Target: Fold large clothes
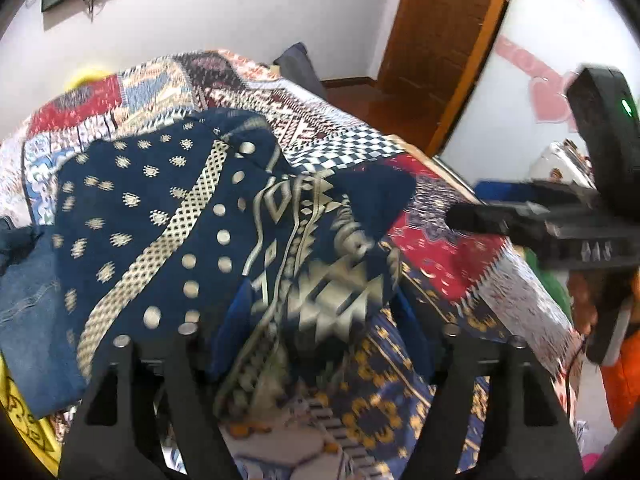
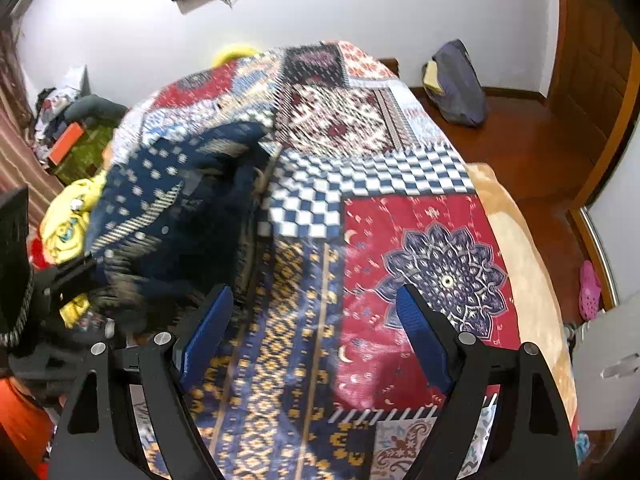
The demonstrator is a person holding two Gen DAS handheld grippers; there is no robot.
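Note:
A navy garment [image 1: 168,216] with cream dots and geometric print lies bunched on the patchwork bedspread [image 1: 440,240]. My left gripper [image 1: 316,344] sits low over its near edge with cloth draped between the blue-padded fingers; the grip itself is hidden. The garment also shows in the right wrist view [image 2: 172,208], lifted at the left. My right gripper [image 2: 312,340] is open and empty above the bedspread [image 2: 400,184], right of the garment. It also shows in the left wrist view [image 1: 472,220] at the right.
Blue jeans [image 1: 28,292] and a yellow cloth [image 2: 68,224] lie at the bed's left side. A grey bag [image 2: 456,84] sits on the wooden floor by the wall. A wooden door [image 1: 440,32] stands at the right. Clutter [image 2: 64,120] lies beyond the bed's left.

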